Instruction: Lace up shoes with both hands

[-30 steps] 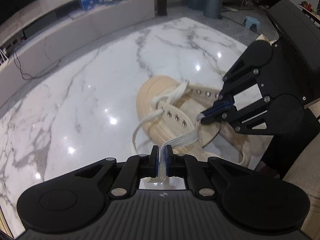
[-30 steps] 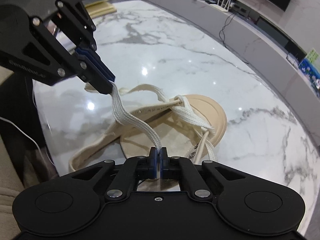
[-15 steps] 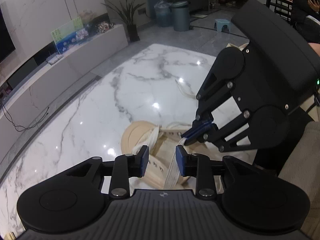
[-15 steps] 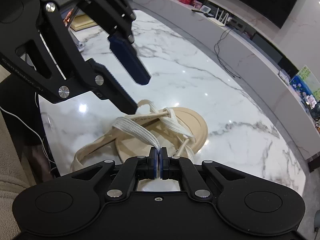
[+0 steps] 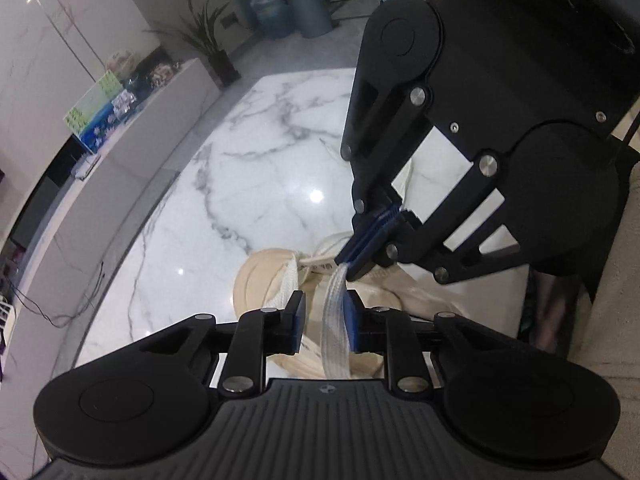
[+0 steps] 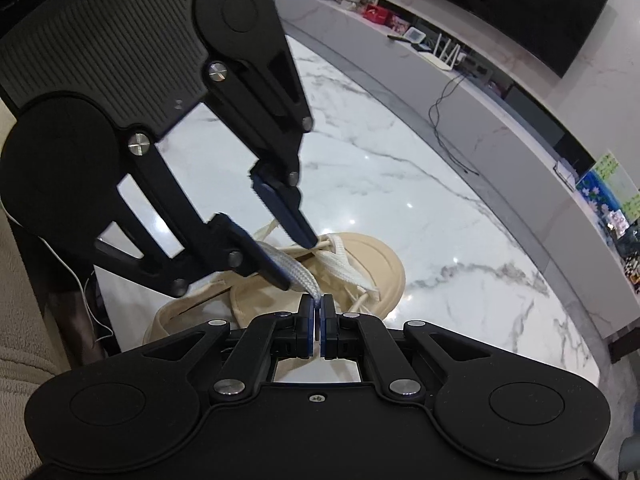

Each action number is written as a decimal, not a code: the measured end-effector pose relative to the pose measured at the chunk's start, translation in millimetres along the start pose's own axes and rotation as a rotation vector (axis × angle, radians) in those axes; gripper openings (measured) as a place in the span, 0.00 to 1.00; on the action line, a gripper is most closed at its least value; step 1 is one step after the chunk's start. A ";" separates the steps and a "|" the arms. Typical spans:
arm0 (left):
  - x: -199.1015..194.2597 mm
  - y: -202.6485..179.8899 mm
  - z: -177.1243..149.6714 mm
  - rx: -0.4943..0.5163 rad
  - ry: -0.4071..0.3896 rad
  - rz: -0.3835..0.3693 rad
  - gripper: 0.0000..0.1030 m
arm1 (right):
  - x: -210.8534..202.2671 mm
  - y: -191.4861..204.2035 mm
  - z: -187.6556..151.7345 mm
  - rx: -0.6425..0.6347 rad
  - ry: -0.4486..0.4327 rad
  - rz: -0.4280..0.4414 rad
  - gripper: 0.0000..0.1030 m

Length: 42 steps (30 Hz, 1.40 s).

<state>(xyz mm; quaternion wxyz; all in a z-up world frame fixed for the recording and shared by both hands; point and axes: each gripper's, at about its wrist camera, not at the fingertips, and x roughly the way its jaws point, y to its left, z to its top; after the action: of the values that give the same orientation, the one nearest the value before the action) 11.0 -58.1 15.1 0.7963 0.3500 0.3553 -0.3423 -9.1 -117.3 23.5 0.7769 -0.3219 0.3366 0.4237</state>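
A beige canvas shoe (image 5: 260,280) lies on the white marble table (image 5: 260,176), seen too in the right wrist view (image 6: 376,264). My right gripper (image 6: 318,312) is shut on a flat white lace (image 6: 294,270) and holds it taut above the shoe. My left gripper (image 5: 325,316) sits just below the right gripper (image 5: 349,268), almost touching it. Its jaws are closing around the same lace (image 5: 336,316). The lace rests against one pad, with a gap to the other. From the right wrist view the left gripper (image 6: 298,266) straddles the lace near the laced toe end.
A long grey media ledge (image 6: 500,92) curves round the table's far side, with a router and cables on it. A plant (image 5: 208,40) and water bottles stand beyond. Beige sofa fabric (image 5: 616,280) borders the near side of the table.
My left gripper let go of the lace, opened wide, rolled and moved close under the right gripper, then began narrowing around the lace. The right gripper lifted its lace end slightly.
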 end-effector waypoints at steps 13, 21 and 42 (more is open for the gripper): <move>20.6 -3.5 4.0 0.048 0.054 -0.016 0.04 | 4.9 -3.9 -3.3 -0.002 0.006 0.011 0.01; 26.2 5.0 2.7 -0.007 0.094 0.004 0.03 | 8.4 -4.2 -2.8 0.035 0.004 0.001 0.02; 32.3 2.7 -0.1 -0.016 0.193 0.056 0.03 | 10.6 -27.6 -18.8 0.317 0.004 0.006 0.06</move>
<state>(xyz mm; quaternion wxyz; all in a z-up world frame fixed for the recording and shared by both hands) 29.7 -66.1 -10.0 0.7703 0.3846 0.4234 -0.2817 14.7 -139.4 10.3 0.8160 -0.1951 0.4018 0.3669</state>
